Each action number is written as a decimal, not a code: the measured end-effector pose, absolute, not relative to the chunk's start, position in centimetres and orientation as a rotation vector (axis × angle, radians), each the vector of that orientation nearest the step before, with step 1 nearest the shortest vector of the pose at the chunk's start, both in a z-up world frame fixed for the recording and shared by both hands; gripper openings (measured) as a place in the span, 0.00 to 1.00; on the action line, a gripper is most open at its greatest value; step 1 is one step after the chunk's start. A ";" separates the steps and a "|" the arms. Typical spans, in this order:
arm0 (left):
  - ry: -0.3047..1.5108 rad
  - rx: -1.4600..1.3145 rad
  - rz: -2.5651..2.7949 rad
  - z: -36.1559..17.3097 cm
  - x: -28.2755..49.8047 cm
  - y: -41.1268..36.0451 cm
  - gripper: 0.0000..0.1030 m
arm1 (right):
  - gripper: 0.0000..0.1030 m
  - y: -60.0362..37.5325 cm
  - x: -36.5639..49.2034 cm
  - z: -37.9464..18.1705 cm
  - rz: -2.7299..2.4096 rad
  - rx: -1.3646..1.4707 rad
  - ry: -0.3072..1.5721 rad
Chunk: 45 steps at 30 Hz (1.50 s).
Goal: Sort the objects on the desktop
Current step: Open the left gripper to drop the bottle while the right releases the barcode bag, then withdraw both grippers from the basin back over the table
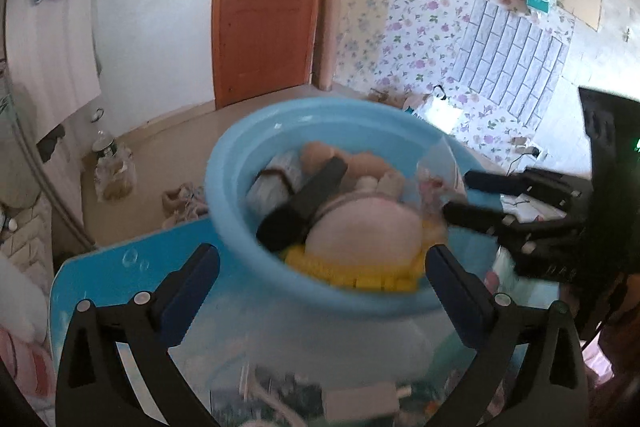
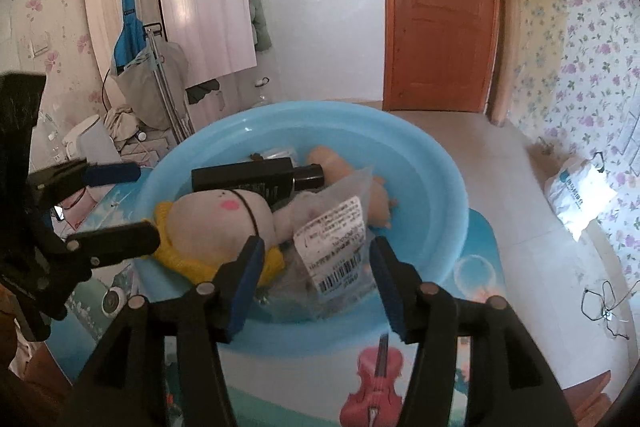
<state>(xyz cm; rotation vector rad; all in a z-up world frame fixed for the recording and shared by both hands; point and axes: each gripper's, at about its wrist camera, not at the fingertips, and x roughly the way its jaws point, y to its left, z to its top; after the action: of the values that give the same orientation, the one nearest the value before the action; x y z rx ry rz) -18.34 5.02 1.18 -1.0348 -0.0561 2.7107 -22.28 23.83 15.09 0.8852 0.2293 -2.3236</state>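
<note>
Both grippers empty at the round light-blue plastic basin (image 2: 424, 163) on the blue printed bench (image 2: 480, 239).

Left gripper (image 1: 320, 269) and right gripper (image 2: 316, 259) — fingers spread wide, holding nothing. The basin holds a yellow-haired cloth doll (image 2: 216, 227), a black cylindrical bottle (image 2: 248, 179) and a clear labelled plastic packet (image 2: 332, 239) — all lying together.

Daylight fills both fisheye views. Left wrist view: motion blur smears the blue basin (image 1: 240, 163) and lower frame; the door (image 1: 268, 7) bows. Right wrist view is sharper, with glare on the white bag (image 2: 580, 195) at right. Dark vignette rings the corners.
</note>
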 end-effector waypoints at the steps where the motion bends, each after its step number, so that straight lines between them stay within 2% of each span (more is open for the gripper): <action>1: -0.047 -1.038 2.716 1.1 -17.6 5.0 1.00 | 0.60 24.0 -22.0 15.2 -2.318 0.887 0.225; 6: -0.043 -1.041 2.727 0.8 -14.9 4.5 1.00 | 0.62 24.4 -20.0 15.7 -2.336 0.855 0.224; 8: -0.055 -1.048 2.729 0.6 -13.9 4.0 1.00 | 0.70 24.4 -18.8 15.7 -2.355 0.834 0.218; 9: -0.060 -1.051 2.730 0.5 -13.5 3.8 1.00 | 0.80 24.2 -18.2 15.7 -2.353 0.832 0.223; 10: -0.065 -1.058 2.732 0.3 -12.7 3.4 1.00 | 0.82 24.0 -17.5 15.3 -2.344 0.843 0.226; 17: -0.123 -1.133 2.745 -1.8 -10.0 1.2 1.00 | 0.82 23.3 -15.8 11.2 -2.235 1.065 0.211; 27: -0.094 -1.217 2.747 -4.5 -9.0 0.8 0.99 | 0.82 22.2 -14.1 10.3 -2.191 1.094 0.213; 31: -0.083 -1.254 2.742 -5.0 -8.9 0.6 0.79 | 0.82 21.8 -13.6 10.3 -2.171 1.092 0.230; 34: -0.078 -1.263 2.737 -5.0 -8.8 0.5 0.71 | 0.82 21.7 -13.5 10.4 -2.164 1.101 0.232; 40: -0.043 -1.297 2.715 -5.9 -8.7 0.4 0.63 | 0.82 20.1 -12.1 10.2 -2.098 1.097 0.278; 45: 0.007 -1.309 2.714 -6.1 -9.1 0.7 0.63 | 0.82 18.3 -11.0 9.1 -2.048 1.129 0.370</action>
<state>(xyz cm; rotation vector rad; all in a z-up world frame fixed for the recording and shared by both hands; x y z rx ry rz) -9.08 0.66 -6.10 -1.3091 0.0072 2.7142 -11.04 18.31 9.06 1.1286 0.3700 -2.0477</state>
